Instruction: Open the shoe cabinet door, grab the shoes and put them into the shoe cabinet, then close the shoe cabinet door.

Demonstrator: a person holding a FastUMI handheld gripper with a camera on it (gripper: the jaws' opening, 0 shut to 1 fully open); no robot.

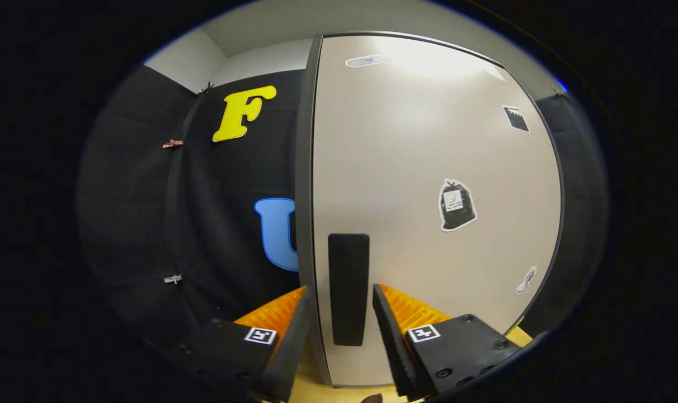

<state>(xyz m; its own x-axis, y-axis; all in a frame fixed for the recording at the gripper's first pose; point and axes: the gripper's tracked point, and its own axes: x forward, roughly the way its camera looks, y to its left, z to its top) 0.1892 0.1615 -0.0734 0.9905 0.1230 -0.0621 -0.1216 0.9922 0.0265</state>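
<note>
Two fingers of the gripper (342, 322) spread wide, straddling the black handle (348, 288) at the left edge of the shoe cabinet door (428, 184), not pressing on it. Door shut, dead ahead at 12 o'clock. Stickers on door: bin-bag one (457, 205) at 2 o'clock of the handle, small shoe one (526, 280) at 3 o'clock; no legible writing. Clips (172, 144) on the cloth wall at 9 o'clock

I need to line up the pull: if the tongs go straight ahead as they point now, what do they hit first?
Most likely the black handle on the cabinet door: it stands between the open tongs, just ahead. Depth is unclear.
</note>
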